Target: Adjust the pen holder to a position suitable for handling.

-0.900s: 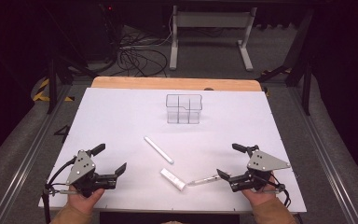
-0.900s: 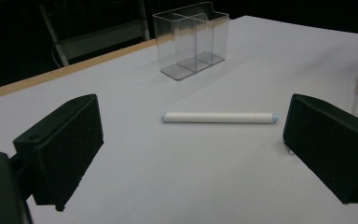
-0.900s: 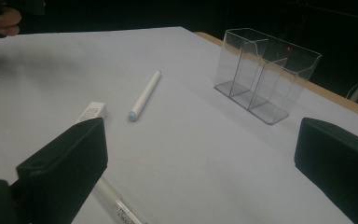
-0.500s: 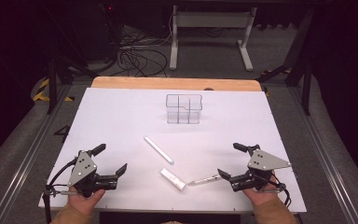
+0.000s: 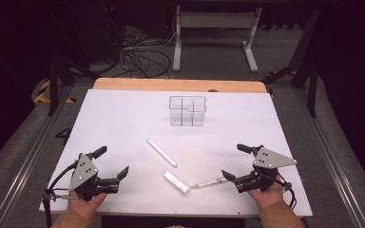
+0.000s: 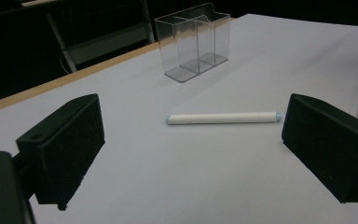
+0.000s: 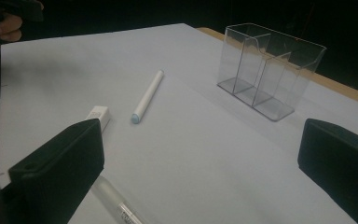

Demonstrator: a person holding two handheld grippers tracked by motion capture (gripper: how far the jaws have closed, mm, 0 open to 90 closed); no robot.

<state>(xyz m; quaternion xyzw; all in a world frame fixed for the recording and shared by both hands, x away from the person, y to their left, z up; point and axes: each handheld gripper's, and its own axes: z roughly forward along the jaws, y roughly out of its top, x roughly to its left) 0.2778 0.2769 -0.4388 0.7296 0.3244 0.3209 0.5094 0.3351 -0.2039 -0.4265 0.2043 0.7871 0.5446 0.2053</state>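
Observation:
On the white table sheet stands a clear plastic organizer with several compartments, toward the far middle. A white stick-shaped marker lies slantwise at the centre. Nearer lie a small white block and a clear pen. My left gripper rests at the near left, open, with nothing between its jaws. My right gripper rests at the near right, open, its lower jaw close to the clear pen's end. The left gripper view has the marker ahead of the jaws. In the right gripper view the clear pen runs beside the left jaw.
The sheet lies on a wooden tabletop whose far edge is bare. Beyond it are a dark floor, cables and a white stand. In the right gripper view the other hand is at the top left.

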